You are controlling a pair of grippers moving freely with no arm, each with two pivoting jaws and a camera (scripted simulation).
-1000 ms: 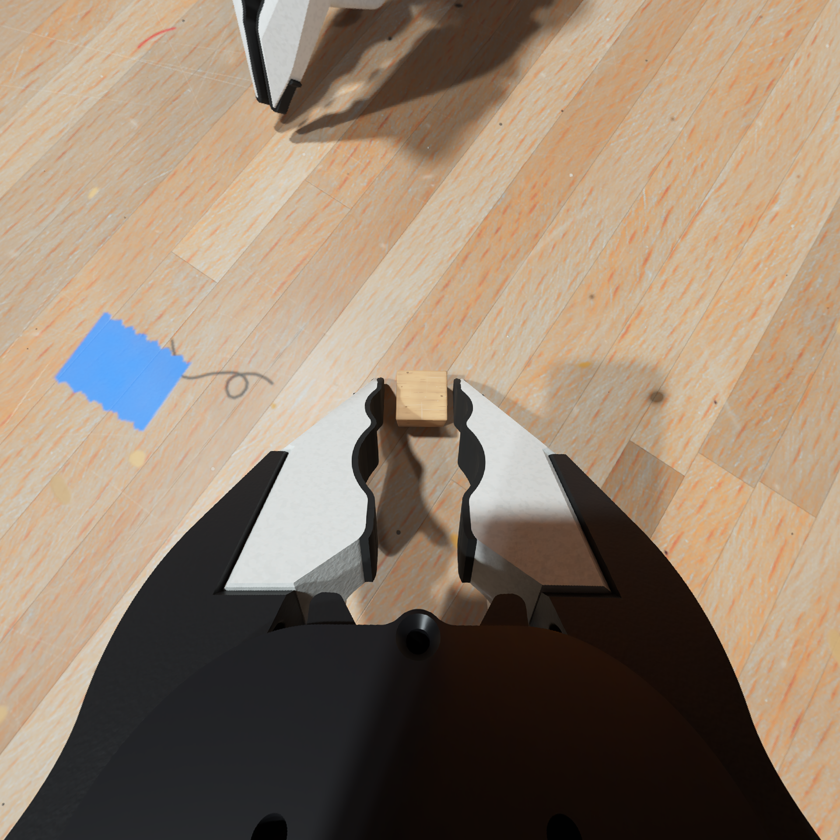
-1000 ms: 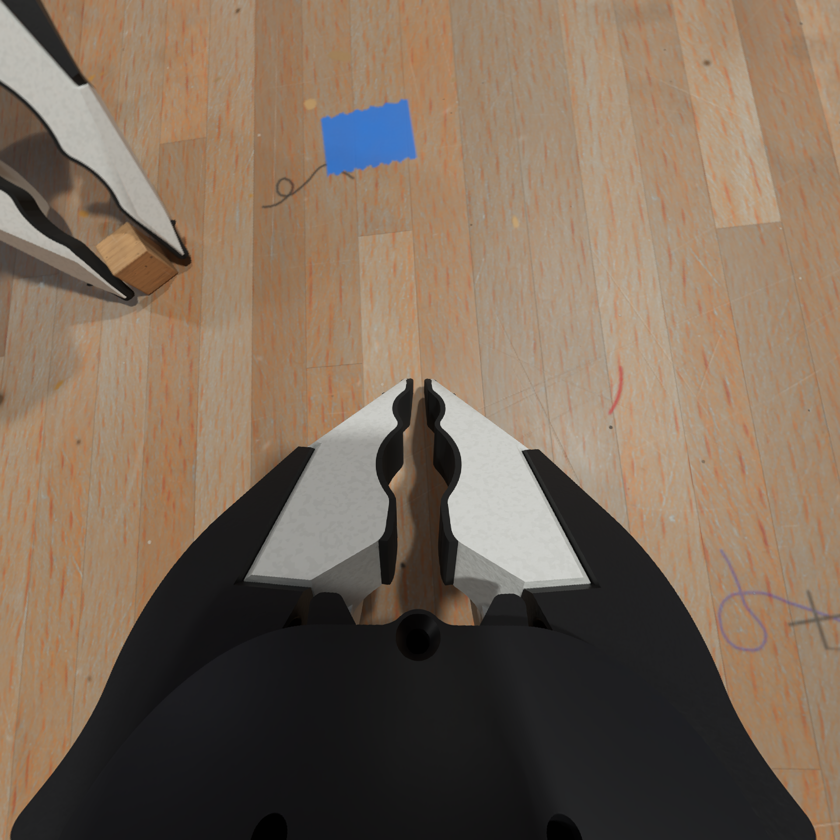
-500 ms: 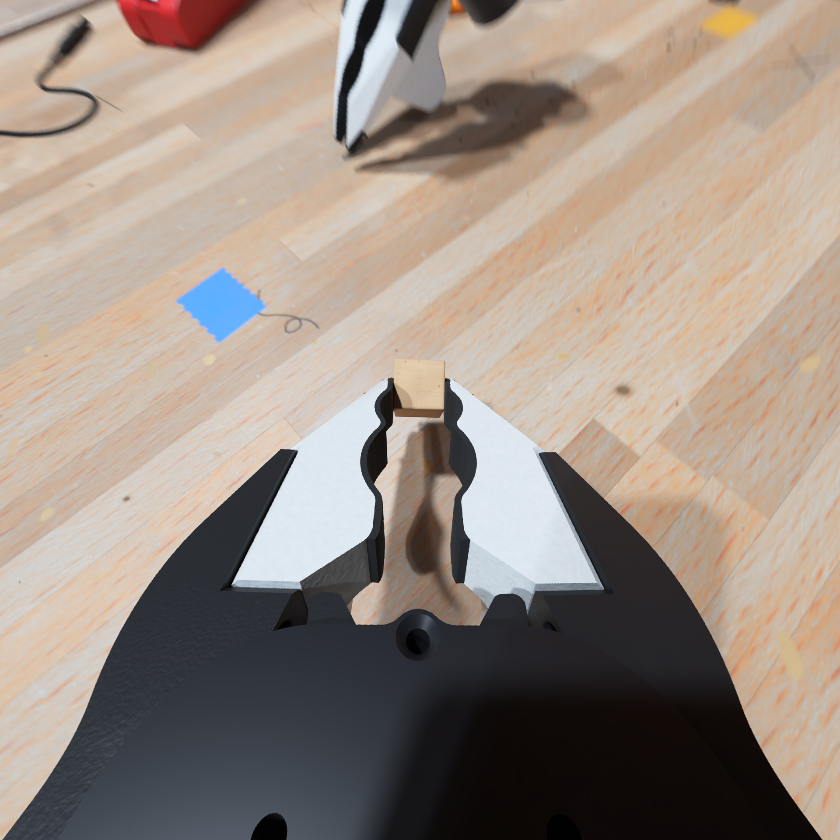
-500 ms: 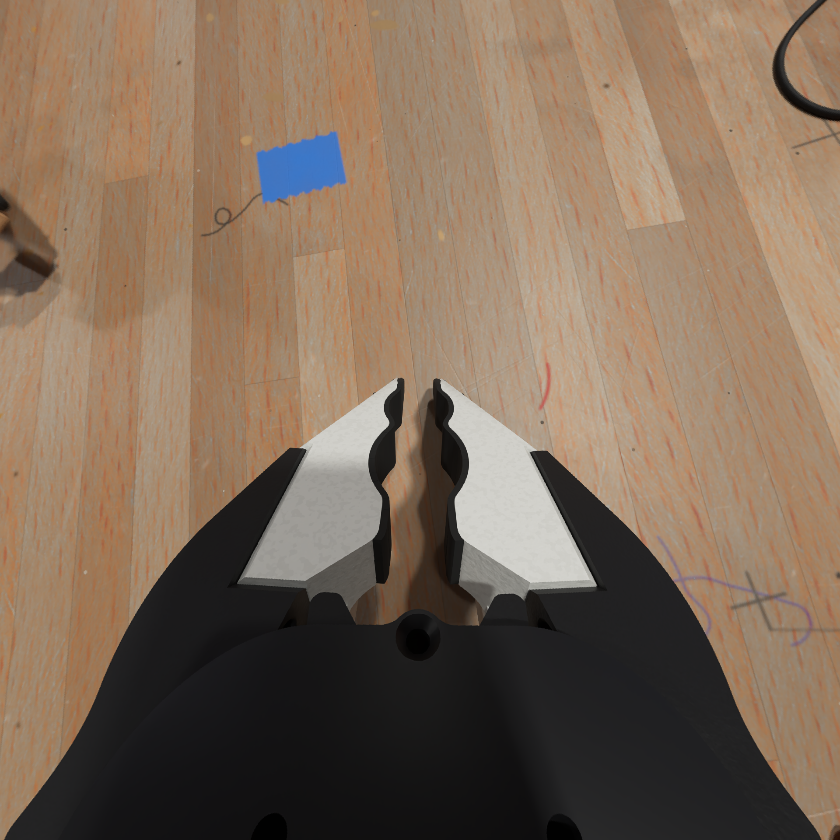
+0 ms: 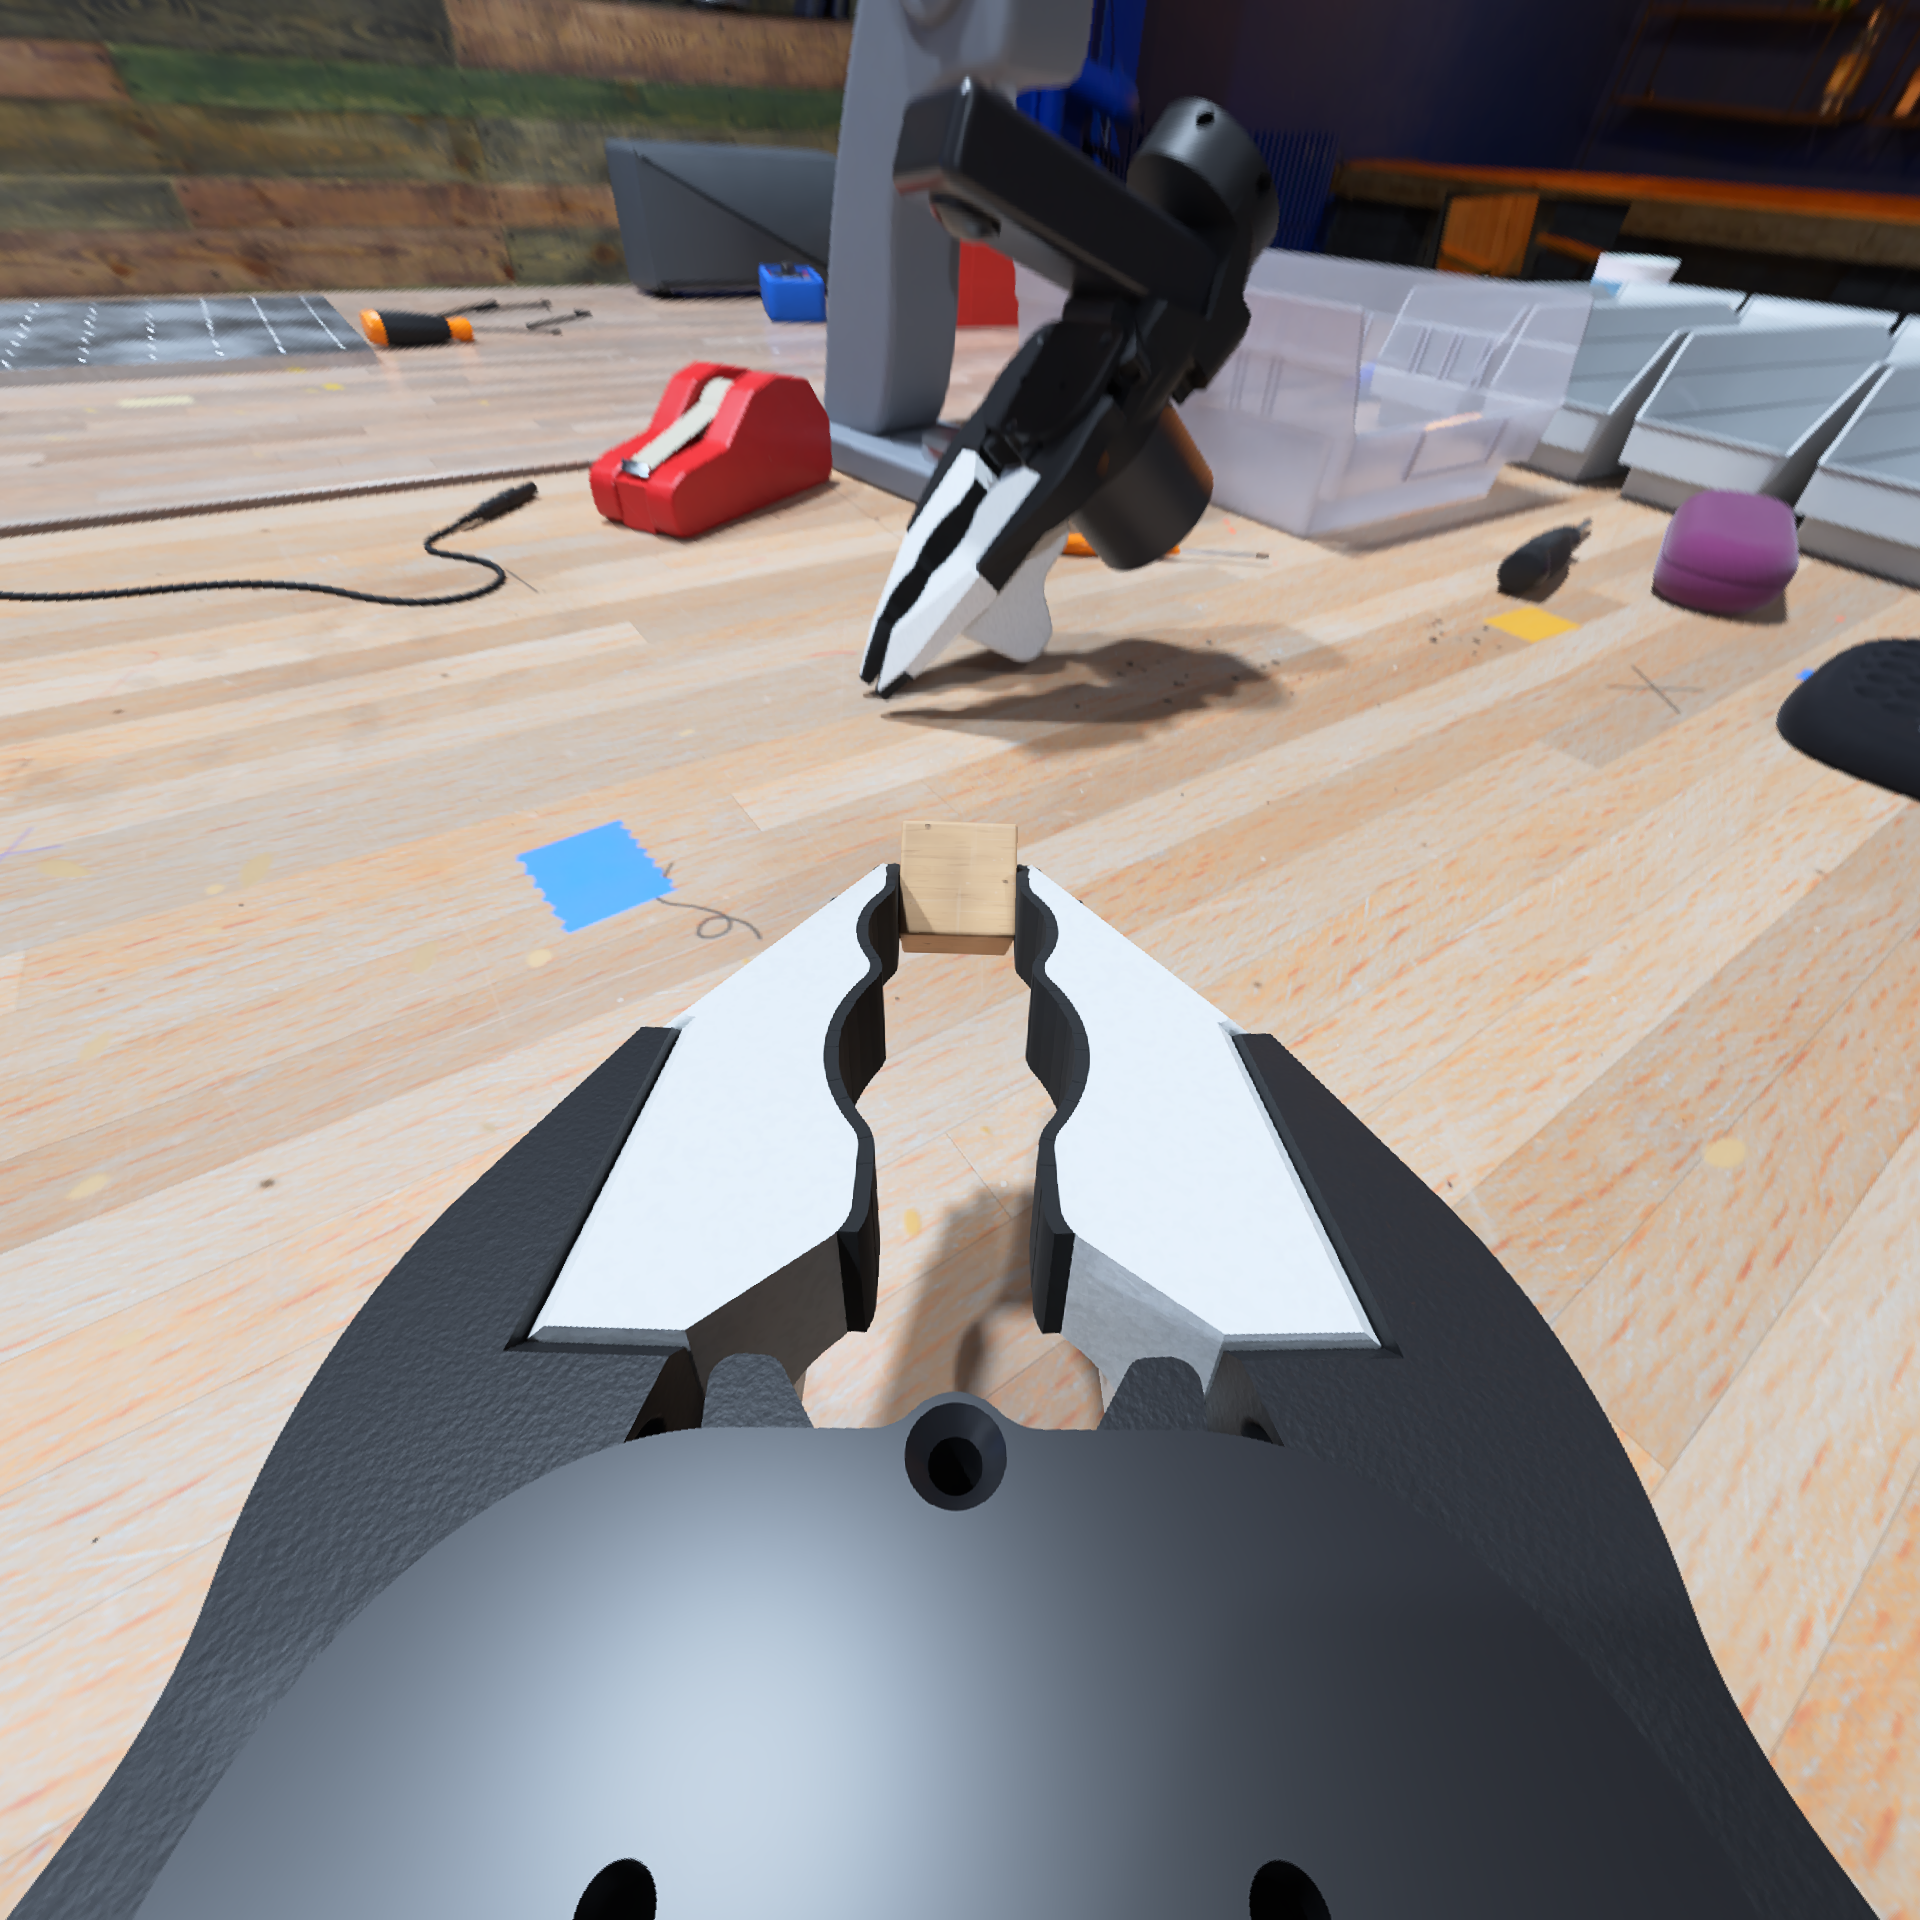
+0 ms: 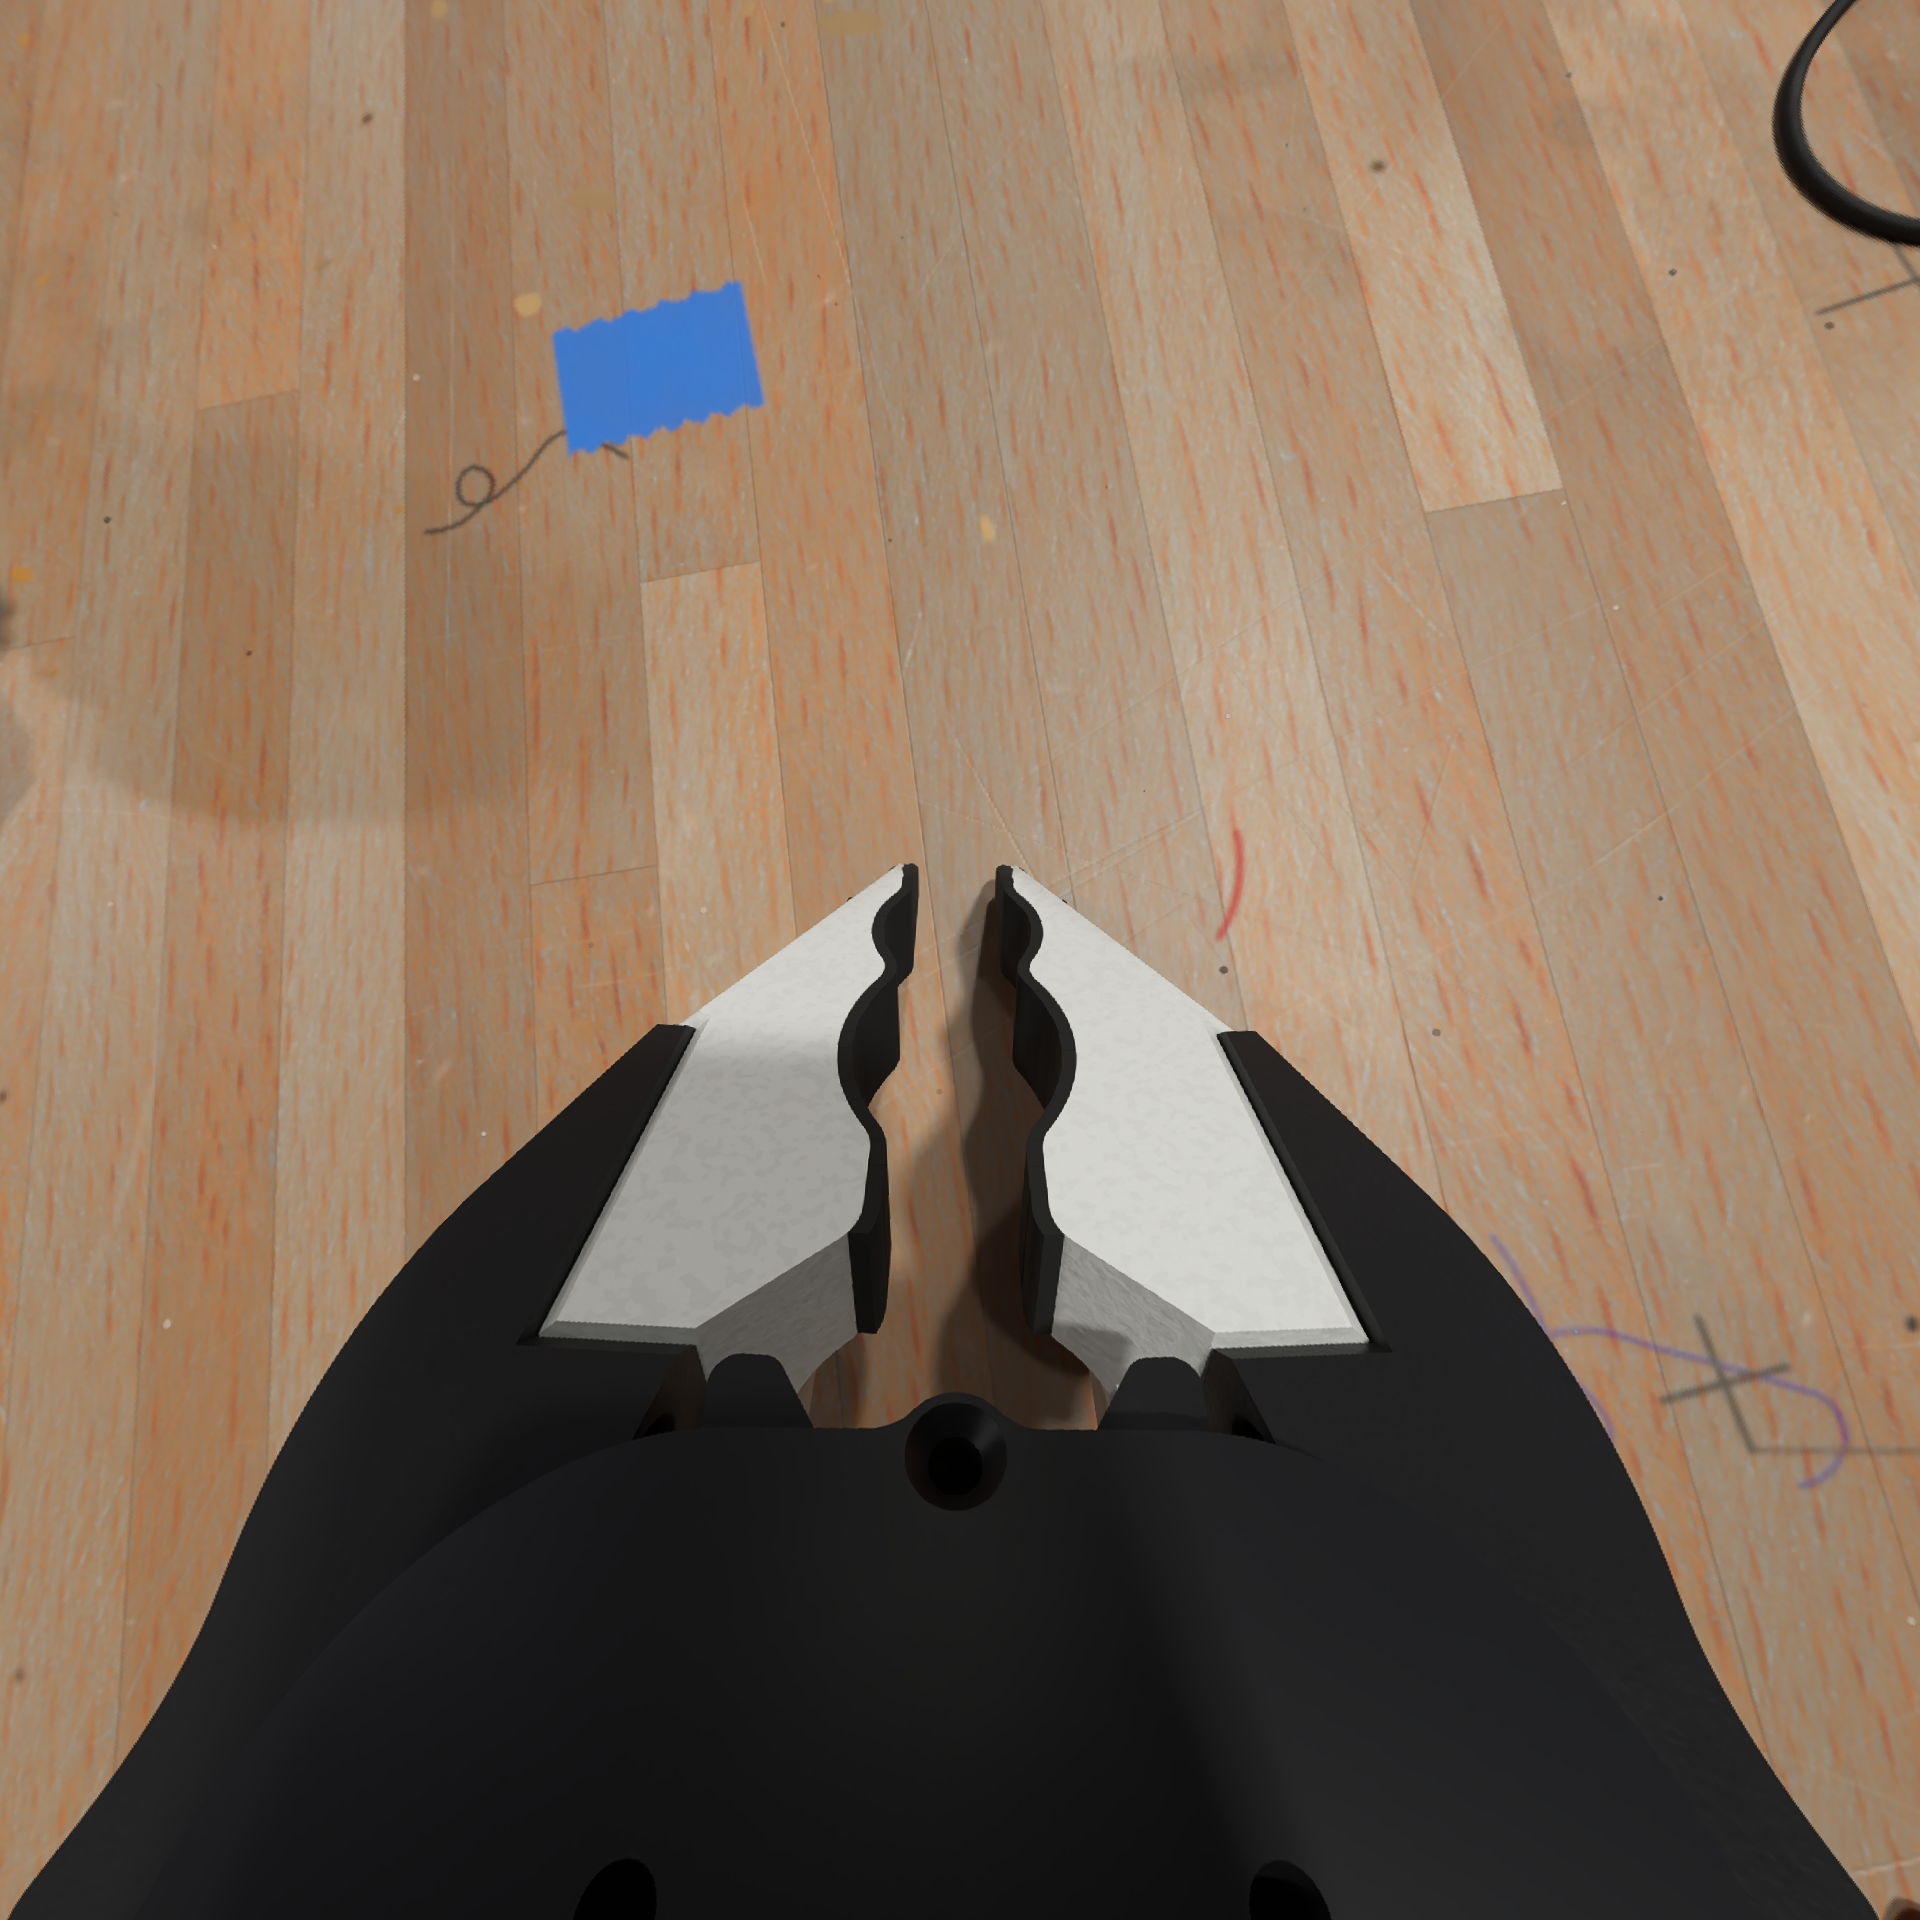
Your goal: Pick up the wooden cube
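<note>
We hold the wooden cube (image 5: pixel 957 883) pinched between the tips of our left tongs (image 5: pixel 957 902), both tips pressed against its sides. It hangs clear of the desk (image 5: pixel 1351 935), with its shadow lying well below it on the boards.

Our right tongs (image 6: pixel 956 883) stand slightly parted with nothing between them, tips pointing down close to the desk. Seen from the left wrist, they (image 5: pixel 891 675) lean tip-down well beyond the cube, with bare planks between.

Open room lies on every side of the cube. A patch of blue tape (image 5: pixel 594 875) lies flat to its left, with a pencilled curl beside it.

Farther back, a red tape dispenser (image 5: pixel 712 447) and a black cable (image 5: pixel 312 582) sit to the left. Clear plastic bins (image 5: pixel 1382 395) and grey bins (image 5: pixel 1714 395) line the far right. A purple lump (image 5: pixel 1725 551) and a small black piece (image 5: pixel 1538 561) lie in front of them. A dark rounded thing (image 5: pixel 1860 717) cuts in at the right border.

The desk is pale planked wood, scuffed and marked with scribbles. A grey post (image 5: pixel 894 208) rises behind our right tongs.
</note>
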